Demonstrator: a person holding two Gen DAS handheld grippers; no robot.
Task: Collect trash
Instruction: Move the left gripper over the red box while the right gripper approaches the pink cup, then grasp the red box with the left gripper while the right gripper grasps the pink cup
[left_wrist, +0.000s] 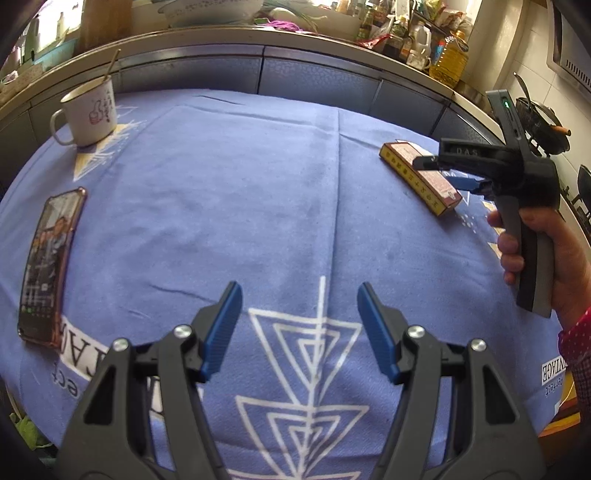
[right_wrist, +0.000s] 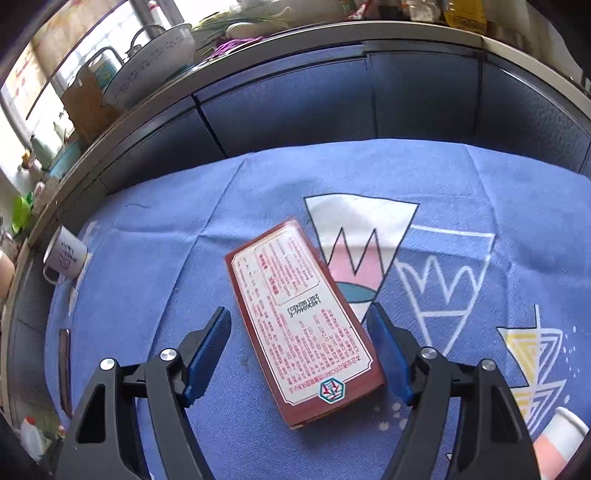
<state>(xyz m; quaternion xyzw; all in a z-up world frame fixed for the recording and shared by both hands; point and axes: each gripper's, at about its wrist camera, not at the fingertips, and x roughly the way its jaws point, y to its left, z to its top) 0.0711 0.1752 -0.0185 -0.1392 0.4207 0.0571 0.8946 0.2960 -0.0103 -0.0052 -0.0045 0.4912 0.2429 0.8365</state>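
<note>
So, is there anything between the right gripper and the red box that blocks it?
Nothing visible does. The right gripper is open, and the flat red cardboard box lies on the blue printed tablecloth with its near end already between the blue fingers.

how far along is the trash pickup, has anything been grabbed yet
Nothing looks collected yet, and no bin shows in either view. In hand: the right gripper is open, its fingers straddling the red box, which lies flat on the blue tablecloth; no squeeze yet. The left gripper is open and empty over bare cloth. Left: close on the box, lift it and carry it off. The mug and phone sit untouched.
</note>
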